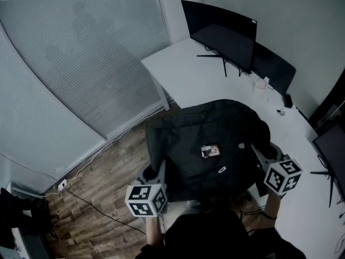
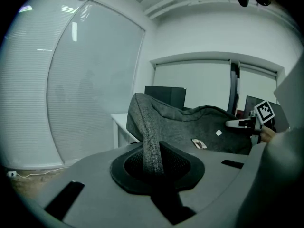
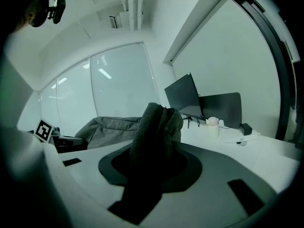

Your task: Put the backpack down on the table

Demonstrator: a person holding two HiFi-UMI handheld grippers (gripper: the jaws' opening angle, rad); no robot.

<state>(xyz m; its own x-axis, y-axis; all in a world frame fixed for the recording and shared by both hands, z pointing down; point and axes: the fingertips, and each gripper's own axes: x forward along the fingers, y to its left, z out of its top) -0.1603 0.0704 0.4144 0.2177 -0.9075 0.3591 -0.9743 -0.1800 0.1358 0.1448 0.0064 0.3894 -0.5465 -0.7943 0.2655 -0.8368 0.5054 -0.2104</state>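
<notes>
The dark grey backpack (image 1: pixel 207 144) hangs between my two grippers, its back panel up and a small label (image 1: pixel 210 151) on it. It hovers by the inner corner of the white L-shaped table (image 1: pixel 183 69); whether it touches the table I cannot tell. My left gripper (image 1: pixel 153 172) is shut on a narrow strip of the bag's fabric (image 2: pixel 151 141) at the bag's left side. My right gripper (image 1: pixel 260 154) is shut on a thick bunched fold of the bag (image 3: pixel 154 127) at its right side. Each gripper view shows the fabric running down between the jaws.
A black monitor (image 1: pixel 221 34) stands at the table's back, and another monitor (image 1: pixel 330 144) at the right edge. A pale bottle (image 1: pixel 260 85) and a small dark box (image 1: pixel 288 100) sit near the wall. Below lies wood floor with a cable (image 1: pixel 91 201); blinds cover the window.
</notes>
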